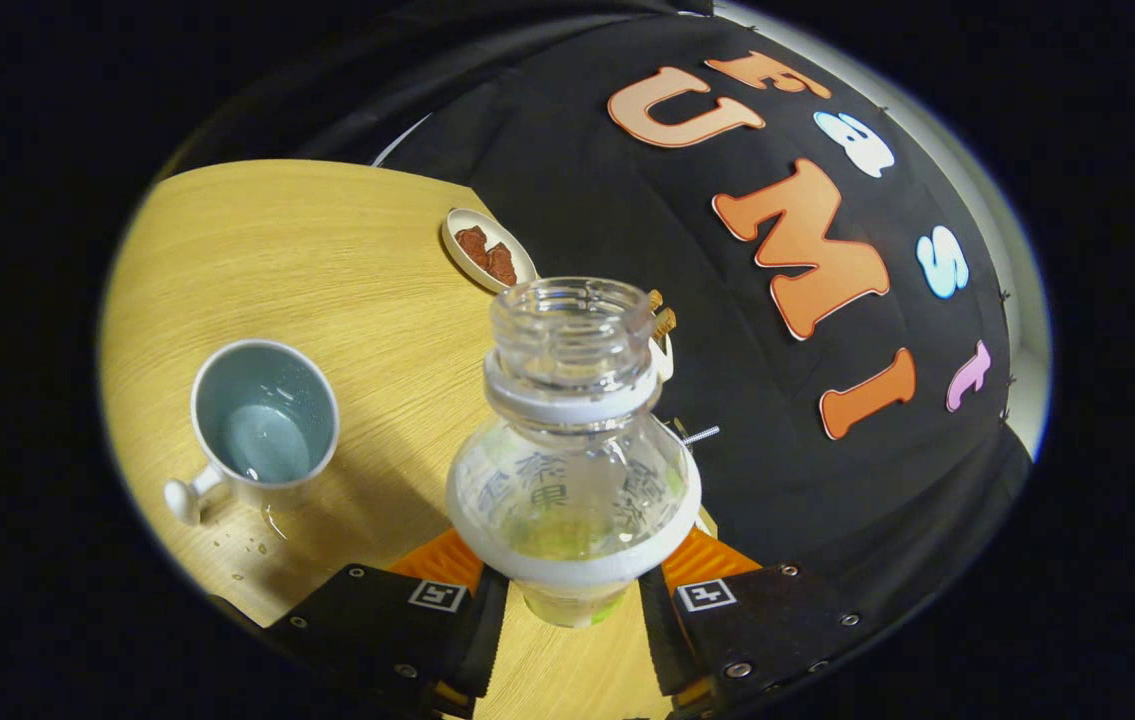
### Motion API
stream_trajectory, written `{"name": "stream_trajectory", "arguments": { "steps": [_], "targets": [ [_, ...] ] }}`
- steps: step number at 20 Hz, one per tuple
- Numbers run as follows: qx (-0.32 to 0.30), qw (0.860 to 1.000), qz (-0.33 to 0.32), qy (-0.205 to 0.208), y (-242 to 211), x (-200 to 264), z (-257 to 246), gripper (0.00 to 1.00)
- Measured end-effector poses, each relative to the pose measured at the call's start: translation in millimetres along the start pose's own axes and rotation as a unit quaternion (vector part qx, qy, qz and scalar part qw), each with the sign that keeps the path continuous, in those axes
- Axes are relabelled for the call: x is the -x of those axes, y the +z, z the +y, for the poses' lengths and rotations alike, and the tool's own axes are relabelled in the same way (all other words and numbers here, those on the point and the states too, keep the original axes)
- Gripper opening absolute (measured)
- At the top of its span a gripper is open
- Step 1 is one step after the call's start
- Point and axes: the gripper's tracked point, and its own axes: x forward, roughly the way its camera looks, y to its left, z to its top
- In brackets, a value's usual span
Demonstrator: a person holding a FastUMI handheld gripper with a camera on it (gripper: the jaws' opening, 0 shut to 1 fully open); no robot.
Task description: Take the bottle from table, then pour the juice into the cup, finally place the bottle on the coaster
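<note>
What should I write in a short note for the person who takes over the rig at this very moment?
Gripper: shut on the clear plastic bottle, held between the fingers, cap off, roughly upright.
White ceramic cup: on the wooden table, off to one side of the bottle, with some liquid inside; a few drops lie on the table by its base.
Small oval dish with brown pieces: beyond the bottle.
Done: bottle picked up; the pour looks made, though I cannot be sure.
Left: place the bottle on the coaster.

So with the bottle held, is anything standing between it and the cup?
Nothing visible does. The gripper is shut on the bottle, uncapped, and the cup stands off to one side on bare table. The small dish lies beyond the bottle, off that path.
</note>
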Motion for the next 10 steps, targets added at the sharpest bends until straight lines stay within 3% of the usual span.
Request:
{"name": "stream_trajectory", "arguments": {
  "steps": [10],
  "targets": [
    [0.11, 0.994, -0.017, -0.022, 10.0, 7.6, 11.3, 0.62]
  ]
}}
